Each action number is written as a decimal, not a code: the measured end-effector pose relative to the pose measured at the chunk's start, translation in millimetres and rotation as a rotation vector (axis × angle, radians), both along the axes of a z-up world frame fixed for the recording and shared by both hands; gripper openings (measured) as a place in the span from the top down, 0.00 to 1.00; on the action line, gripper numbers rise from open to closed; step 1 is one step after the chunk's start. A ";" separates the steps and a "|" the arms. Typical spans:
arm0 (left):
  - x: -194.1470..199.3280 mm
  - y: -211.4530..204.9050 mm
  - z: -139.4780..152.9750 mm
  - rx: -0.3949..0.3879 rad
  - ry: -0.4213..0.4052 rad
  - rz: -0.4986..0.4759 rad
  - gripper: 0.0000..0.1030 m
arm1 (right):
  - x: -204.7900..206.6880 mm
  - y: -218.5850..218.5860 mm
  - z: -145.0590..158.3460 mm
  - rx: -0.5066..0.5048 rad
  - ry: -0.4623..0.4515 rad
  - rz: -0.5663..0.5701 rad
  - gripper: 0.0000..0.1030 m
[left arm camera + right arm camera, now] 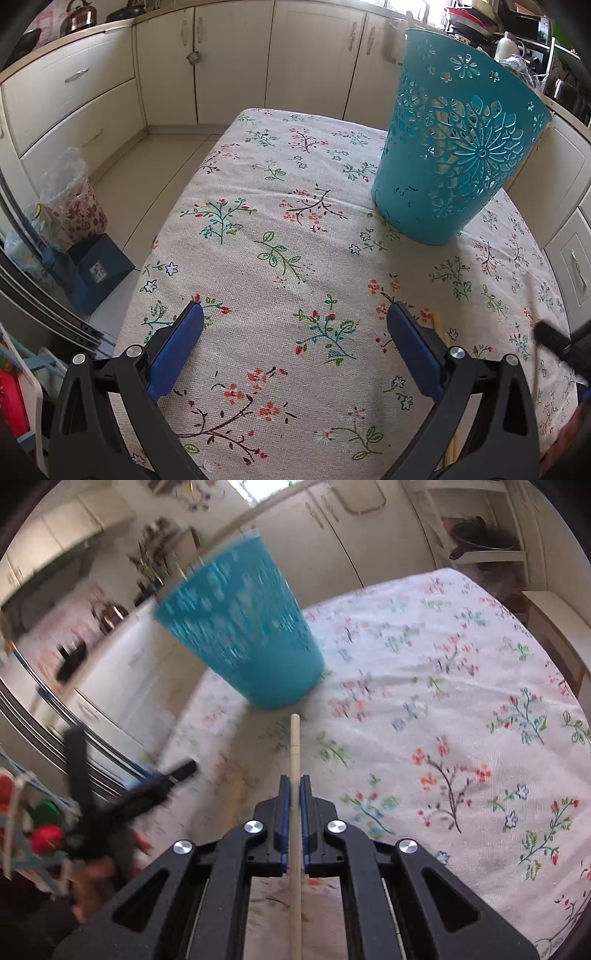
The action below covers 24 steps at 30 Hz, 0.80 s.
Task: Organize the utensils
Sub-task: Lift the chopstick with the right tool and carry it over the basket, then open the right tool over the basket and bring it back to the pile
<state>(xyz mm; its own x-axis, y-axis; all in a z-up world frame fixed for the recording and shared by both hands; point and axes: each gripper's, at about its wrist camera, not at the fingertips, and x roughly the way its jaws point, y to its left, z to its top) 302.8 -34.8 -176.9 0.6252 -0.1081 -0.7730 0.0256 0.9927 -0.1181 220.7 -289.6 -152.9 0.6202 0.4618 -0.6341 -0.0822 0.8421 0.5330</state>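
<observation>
A teal openwork basket [454, 147] [240, 635] stands upright at the far side of the flower-print tablecloth [258, 229] [443, 657]. My right gripper [294, 780] is shut on a pale wooden chopstick [294, 738], whose tip points at the foot of the basket. My left gripper [295, 310] hovers over bare cloth with its blue pads wide apart and nothing between them. It also shows blurred at the left of the right wrist view as the left gripper [129, 753]. Another chopstick [439, 326] [236, 794] lies on the cloth beside its right finger.
Cream kitchen cabinets [236, 66] run behind and beside the table. On the floor to the left stand a plastic-wrapped floral bag [74, 199] and a blue box [99, 269]. A cluttered counter [517, 33] sits behind the basket. A hand [96, 882] holds the left gripper.
</observation>
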 end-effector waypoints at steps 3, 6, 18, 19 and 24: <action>0.2 -0.2 -0.6 0.000 0.003 0.000 0.07 | 1.1 -1.8 36.2 0.100 -0.106 -0.004 0.94; 0.5 0.1 -1.7 -0.002 0.005 0.001 0.07 | 8.3 2.8 83.8 0.157 -0.249 0.009 0.94; 2.9 3.1 -3.3 -0.036 0.009 -0.003 0.07 | 95.9 32.5 188.8 0.055 -0.590 -0.116 0.94; 2.8 3.5 -3.4 -0.039 0.008 -0.003 0.07 | 104.4 34.0 185.9 0.039 -0.605 -0.146 0.94; 2.4 4.0 -3.2 -0.051 0.008 -0.006 0.07 | 124.5 37.1 154.5 -0.070 -0.594 -0.229 0.94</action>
